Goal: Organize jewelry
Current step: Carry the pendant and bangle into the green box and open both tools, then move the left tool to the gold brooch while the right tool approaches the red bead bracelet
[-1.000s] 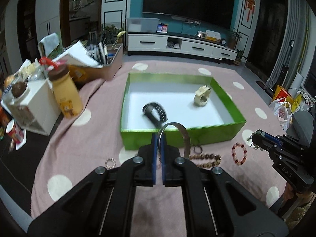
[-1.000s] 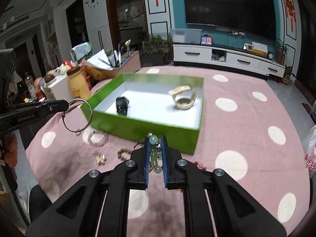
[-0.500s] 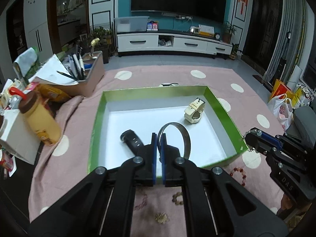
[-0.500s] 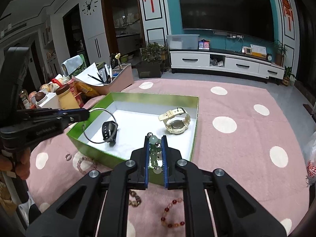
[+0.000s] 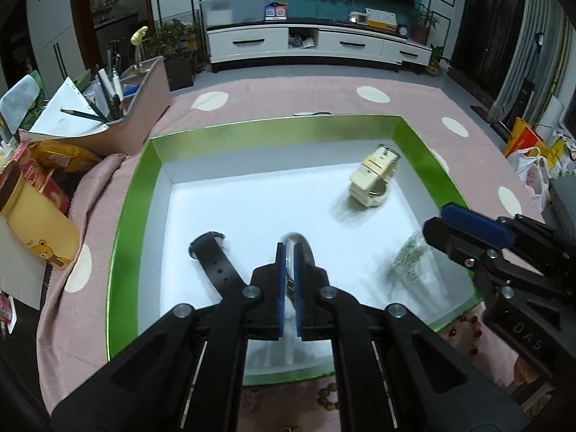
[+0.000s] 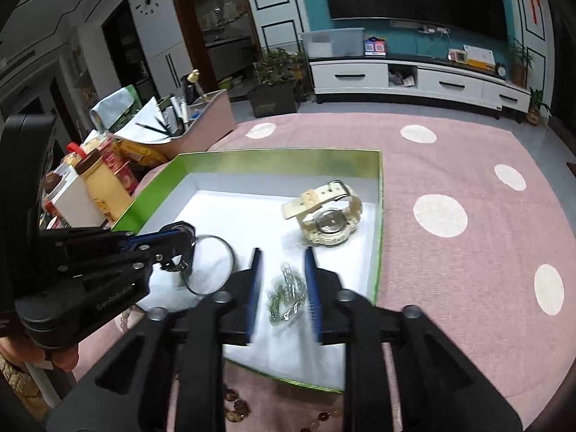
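The left gripper (image 5: 289, 280) hangs over the green box (image 5: 324, 127), fingers clamped on a silver bangle (image 6: 210, 268); to its right the right gripper (image 6: 282, 288) has just been opening, the green bead bracelet (image 6: 286, 297) loose between its parted fingers above the box floor

One green box (image 5: 414, 136), two watches: one black (image 5: 216, 266), one cream (image 5: 374, 180); one metal bangle (image 6: 210, 270); one green bead string (image 6: 286, 295).

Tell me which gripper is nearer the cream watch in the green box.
Right. The right gripper sits just in front of the cream watch; the left gripper, shut on the silver bangle, is farther off to its side.
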`<state>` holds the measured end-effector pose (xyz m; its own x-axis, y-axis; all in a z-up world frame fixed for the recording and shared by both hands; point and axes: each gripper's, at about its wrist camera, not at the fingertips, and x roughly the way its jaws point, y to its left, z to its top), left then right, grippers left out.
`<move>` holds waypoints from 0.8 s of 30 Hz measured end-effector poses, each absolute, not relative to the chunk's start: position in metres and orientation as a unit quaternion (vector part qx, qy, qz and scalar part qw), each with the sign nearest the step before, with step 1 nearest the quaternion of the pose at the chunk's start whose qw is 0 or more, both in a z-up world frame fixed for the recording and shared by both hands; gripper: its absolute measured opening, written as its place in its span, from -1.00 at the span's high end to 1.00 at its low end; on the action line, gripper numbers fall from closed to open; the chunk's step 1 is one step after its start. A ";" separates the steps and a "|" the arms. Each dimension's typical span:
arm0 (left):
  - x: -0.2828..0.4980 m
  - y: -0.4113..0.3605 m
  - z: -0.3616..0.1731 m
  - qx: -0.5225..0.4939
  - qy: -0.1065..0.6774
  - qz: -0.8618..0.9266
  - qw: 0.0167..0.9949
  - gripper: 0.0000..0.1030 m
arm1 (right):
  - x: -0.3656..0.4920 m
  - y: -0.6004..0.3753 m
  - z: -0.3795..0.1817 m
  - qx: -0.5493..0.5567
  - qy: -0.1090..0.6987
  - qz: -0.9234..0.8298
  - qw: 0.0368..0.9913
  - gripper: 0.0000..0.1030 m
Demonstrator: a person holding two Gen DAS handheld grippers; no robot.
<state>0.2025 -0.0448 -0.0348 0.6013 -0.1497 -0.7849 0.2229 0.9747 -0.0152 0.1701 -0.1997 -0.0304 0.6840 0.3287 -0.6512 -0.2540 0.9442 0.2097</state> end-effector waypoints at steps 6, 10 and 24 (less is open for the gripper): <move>0.198 -0.030 -0.026 0.026 0.427 -0.099 0.899 0.40 | 0.162 -0.228 -0.026 0.087 0.357 0.134 0.920 0.10; 0.187 -0.011 -0.015 0.011 0.417 -0.089 0.905 0.10 | 0.148 -0.242 -0.025 0.093 0.357 0.122 0.921 0.08; 0.096 0.086 -0.007 -0.034 0.402 -0.004 0.915 -0.47 | 0.077 -0.270 -0.025 0.118 0.358 0.116 0.919 -0.07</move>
<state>0.0957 0.0860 -0.0066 0.6773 -0.0352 -0.7348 -0.0188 0.9977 -0.0651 0.0773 -0.2700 -0.0247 0.7163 0.2975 -0.6312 -0.1286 0.9454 0.2996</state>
